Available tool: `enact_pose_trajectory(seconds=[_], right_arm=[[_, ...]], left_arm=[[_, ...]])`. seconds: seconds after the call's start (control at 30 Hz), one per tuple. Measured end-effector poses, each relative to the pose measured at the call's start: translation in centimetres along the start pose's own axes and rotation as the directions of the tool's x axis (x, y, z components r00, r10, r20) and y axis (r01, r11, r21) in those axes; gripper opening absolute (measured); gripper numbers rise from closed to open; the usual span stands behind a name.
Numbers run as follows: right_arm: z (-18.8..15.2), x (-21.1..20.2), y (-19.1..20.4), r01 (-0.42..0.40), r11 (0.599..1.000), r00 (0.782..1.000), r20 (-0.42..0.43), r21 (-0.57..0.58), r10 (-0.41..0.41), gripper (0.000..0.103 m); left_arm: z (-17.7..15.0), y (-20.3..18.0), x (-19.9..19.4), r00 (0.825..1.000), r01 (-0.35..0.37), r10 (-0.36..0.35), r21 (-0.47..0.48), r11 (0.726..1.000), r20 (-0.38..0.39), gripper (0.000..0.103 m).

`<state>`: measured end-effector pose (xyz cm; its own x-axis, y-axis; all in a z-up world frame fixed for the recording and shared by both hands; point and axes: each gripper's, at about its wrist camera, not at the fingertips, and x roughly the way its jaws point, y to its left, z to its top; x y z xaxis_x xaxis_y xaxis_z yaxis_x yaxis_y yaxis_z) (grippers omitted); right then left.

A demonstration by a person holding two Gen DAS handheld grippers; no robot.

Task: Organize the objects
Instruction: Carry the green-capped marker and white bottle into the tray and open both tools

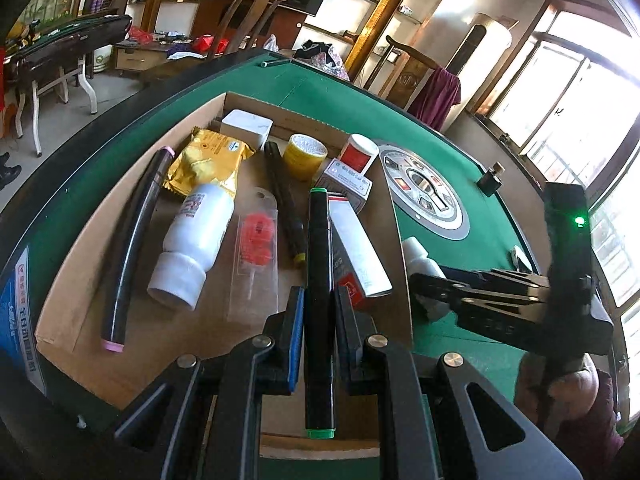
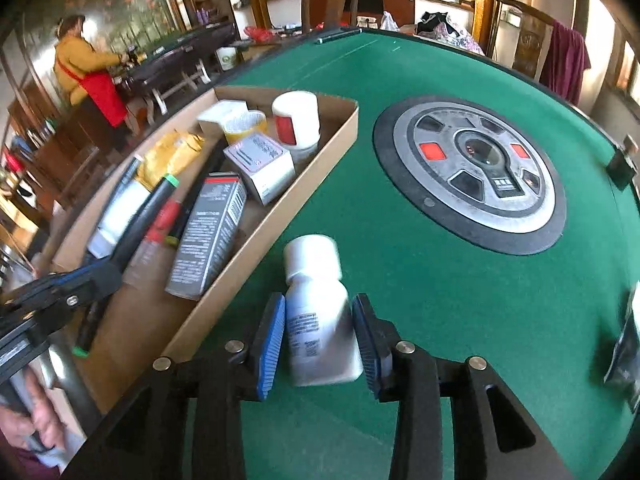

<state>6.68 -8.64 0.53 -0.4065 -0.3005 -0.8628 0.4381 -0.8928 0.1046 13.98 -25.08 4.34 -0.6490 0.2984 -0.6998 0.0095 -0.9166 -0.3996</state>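
My left fingers (image 1: 318,312) clamp a green-capped marker (image 1: 319,264) over the cardboard tray (image 1: 400,248); my right fingers (image 2: 319,340) bracket a white bottle (image 2: 316,312) on the green counter (image 2: 440,300), tray at nine o'clock; contact unclear.

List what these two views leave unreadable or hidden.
- Left wrist view: the small white bottle is half hidden behind the cardboard tray wall and the right tool.
- Right wrist view: its label is motion-blurred.
- Right wrist view: dark packet, cut off by the edge.
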Motion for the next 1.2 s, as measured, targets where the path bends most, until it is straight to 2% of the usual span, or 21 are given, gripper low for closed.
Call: enact_pose_trajectory(seconds=[0.1, 0.27, 0.37, 0.47, 0.57, 0.63, 0.7, 0.77, 0.87, 0.93, 1.07, 1.17, 1.2], right_arm=[[0.2, 0.4, -0.3, -0.024, 0.999, 1.000, -0.003, 0.031, 0.024, 0.038], [-0.3, -0.9, -3.1, -0.137, 0.979, 0.990, 0.035, 0.151, 0.133, 0.038], [-0.9, -2.2, -4.7, -0.250, 0.942, 0.968, 0.085, 0.224, 0.236, 0.038], [-1.2, -3.5, -5.8, -0.361, 0.891, 0.932, 0.128, 0.274, 0.339, 0.038], [-1.1, -4.5, -4.6, -0.417, 0.868, 0.909, 0.136, 0.269, 0.394, 0.038], [-0.5, -4.7, -2.7, -0.457, 0.855, 0.889, 0.120, 0.247, 0.441, 0.038], [0.1, -4.2, -0.6, -0.474, 0.852, 0.880, 0.094, 0.223, 0.465, 0.038], [0.8, -3.4, 2.0, -0.472, 0.860, 0.881, 0.057, 0.191, 0.470, 0.038], [1.3, -1.9, 4.8, -0.441, 0.885, 0.896, 0.015, 0.149, 0.444, 0.038], [1.6, -0.7, 6.6, -0.424, 0.897, 0.903, -0.017, 0.126, 0.430, 0.038], [1.7, 0.7, 9.0, -0.380, 0.921, 0.920, -0.068, 0.081, 0.386, 0.038], [1.5, 1.7, 9.5, -0.355, 0.933, 0.929, -0.086, 0.062, 0.359, 0.038], [1.5, 1.8, 9.7, -0.340, 0.939, 0.935, -0.087, 0.052, 0.343, 0.038]], left_arm=[[0.0, 0.3, -0.4, 1.000, -0.004, 0.004, -0.006, 1.000, 0.012, 0.014], [0.2, 0.8, -0.7, 1.000, -0.015, 0.015, -0.018, 1.000, 0.011, 0.014], [0.4, 0.8, -0.5, 0.999, -0.031, 0.031, -0.018, 0.999, 0.008, 0.014], [0.9, 0.8, -0.3, 0.999, -0.047, 0.047, -0.018, 0.999, 0.006, 0.014], [2.2, 1.0, 0.2, 0.997, -0.075, 0.075, -0.015, 0.997, -0.002, 0.014], [3.3, 1.3, 0.9, 0.995, -0.099, 0.099, -0.009, 0.995, -0.012, 0.014], [4.5, 1.5, 1.8, 0.992, -0.119, 0.119, -0.005, 0.993, -0.028, 0.014], [5.3, 1.8, 2.8, 0.990, -0.135, 0.135, 0.000, 0.991, -0.048, 0.014], [6.1, 2.5, 4.5, 0.985, -0.152, 0.151, -0.004, 0.988, -0.081, 0.014], [6.3, 2.9, 5.0, 0.982, -0.174, 0.174, 0.003, 0.985, -0.077, 0.014], [6.3, 3.5, 5.3, 0.986, -0.152, 0.149, -0.024, 0.988, -0.078, 0.015], [6.3, 3.7, 4.5, 0.992, -0.118, 0.115, -0.042, 0.992, -0.052, 0.036], [6.3, 3.7, 4.1, 0.993, -0.110, 0.108, -0.053, 0.992, -0.041, 0.047]])
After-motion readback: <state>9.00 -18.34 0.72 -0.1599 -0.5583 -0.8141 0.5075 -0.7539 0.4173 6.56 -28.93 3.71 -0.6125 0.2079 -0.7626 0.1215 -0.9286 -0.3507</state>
